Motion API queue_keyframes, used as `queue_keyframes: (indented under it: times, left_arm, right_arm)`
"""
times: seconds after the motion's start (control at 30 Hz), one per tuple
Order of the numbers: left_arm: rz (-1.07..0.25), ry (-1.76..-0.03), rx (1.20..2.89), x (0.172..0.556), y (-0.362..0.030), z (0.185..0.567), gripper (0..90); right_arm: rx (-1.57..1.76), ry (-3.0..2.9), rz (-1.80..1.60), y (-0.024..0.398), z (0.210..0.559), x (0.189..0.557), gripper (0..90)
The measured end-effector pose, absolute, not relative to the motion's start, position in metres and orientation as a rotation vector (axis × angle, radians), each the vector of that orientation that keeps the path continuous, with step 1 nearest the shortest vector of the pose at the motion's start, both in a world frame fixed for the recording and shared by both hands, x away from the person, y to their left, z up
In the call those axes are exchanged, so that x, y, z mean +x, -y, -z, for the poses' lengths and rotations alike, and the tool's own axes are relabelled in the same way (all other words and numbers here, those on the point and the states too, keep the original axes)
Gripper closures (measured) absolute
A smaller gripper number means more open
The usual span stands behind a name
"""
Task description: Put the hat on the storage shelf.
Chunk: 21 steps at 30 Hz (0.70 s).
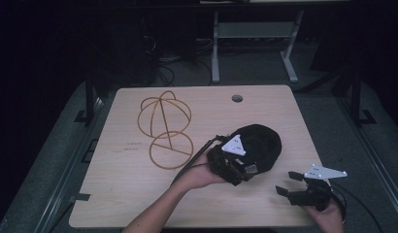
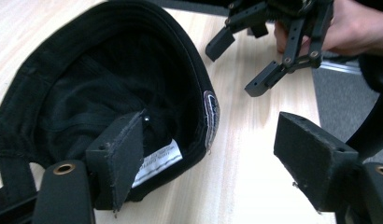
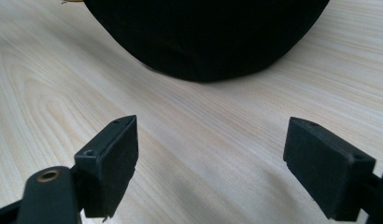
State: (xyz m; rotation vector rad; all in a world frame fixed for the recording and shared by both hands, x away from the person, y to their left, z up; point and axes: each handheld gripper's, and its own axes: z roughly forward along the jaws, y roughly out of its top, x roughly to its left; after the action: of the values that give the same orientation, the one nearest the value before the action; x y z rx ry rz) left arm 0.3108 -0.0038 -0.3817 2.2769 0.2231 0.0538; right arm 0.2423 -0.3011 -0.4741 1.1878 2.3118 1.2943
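Note:
A black cap (image 1: 266, 140) lies at the middle right of the wooden table (image 1: 124, 194). In the left gripper view the cap (image 2: 82, 88) is upside down, with a white label (image 2: 158, 161) inside. My left gripper (image 1: 241, 170) (image 2: 213, 140) is open and straddles the cap's rim: one jaw sits inside the cap and the other is over bare wood. My right gripper (image 1: 287, 183) (image 3: 210, 140) is open and holds nothing, low over the table to the right of the cap (image 3: 203, 37). The right gripper (image 2: 236, 65) is also in the left gripper view.
A tan wire hat-shaped frame (image 1: 165, 128) lies at the table's left middle. A round cable hole (image 1: 237, 98) sits near the far edge. Beyond the table are desk legs and cables on the dark floor. The right gripper is close to the table's right front corner.

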Motion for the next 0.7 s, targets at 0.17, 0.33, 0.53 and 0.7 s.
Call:
queue_keyframes:
  times: [0.17,0.33,0.53,0.7]
  left_arm:
    - [-0.036,-0.212,2.334,0.315,0.013,0.389,30.4]
    - [-0.032,-0.206,2.375,0.318,0.017,0.394,33.7]
    - [-0.047,-0.184,2.404,0.32,0.019,0.397,44.6]
    - [-0.037,-0.168,2.405,0.322,0.017,0.397,58.9]
  right_arm:
    - [1.189,-2.306,-1.3,0.302,0.474,0.242,17.6]
    - [1.188,-2.308,-1.3,0.301,0.474,0.243,17.6]
    - [1.189,-2.31,-1.301,0.301,0.474,0.242,17.6]
    - [1.182,-2.316,-1.296,0.3,0.474,0.243,17.6]
